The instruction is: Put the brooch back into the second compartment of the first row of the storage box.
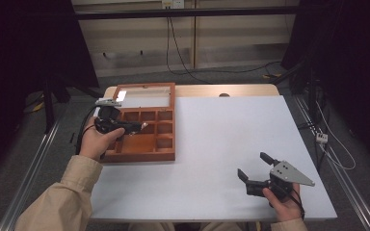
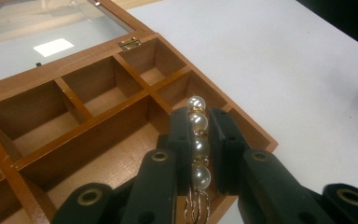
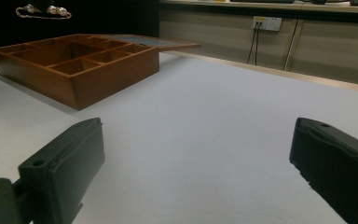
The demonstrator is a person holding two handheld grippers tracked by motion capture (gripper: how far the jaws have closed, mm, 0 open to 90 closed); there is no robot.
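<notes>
Right now, line by line:

Pearl piece: my left gripper (image 2: 199, 140) is clamped on a short pearl clasp (image 2: 199, 144), a row of four round, glossy white pearls set apart by small gold links, with a thin gold wire loop at its lower end.

Its place: it hangs in my grip above the wooden box (image 2: 88, 126), over the large compartment near the front right corner, not touching the wood.

Seen from afar: in the right gripper view the pearl clasp (image 3: 43, 11) shows as pearls on a gold bar against the dark, above the box (image 3: 74, 65).

Box: reddish-brown wood, split into small square cells and one big one, its glass lid (image 1: 145, 95) lying open behind.

Left fingers: pressed close on both sides of the pearls.

Right gripper (image 1: 253, 168): jaws spread wide, nothing between them, low over the white table (image 1: 221, 139), well apart from the box.
</notes>
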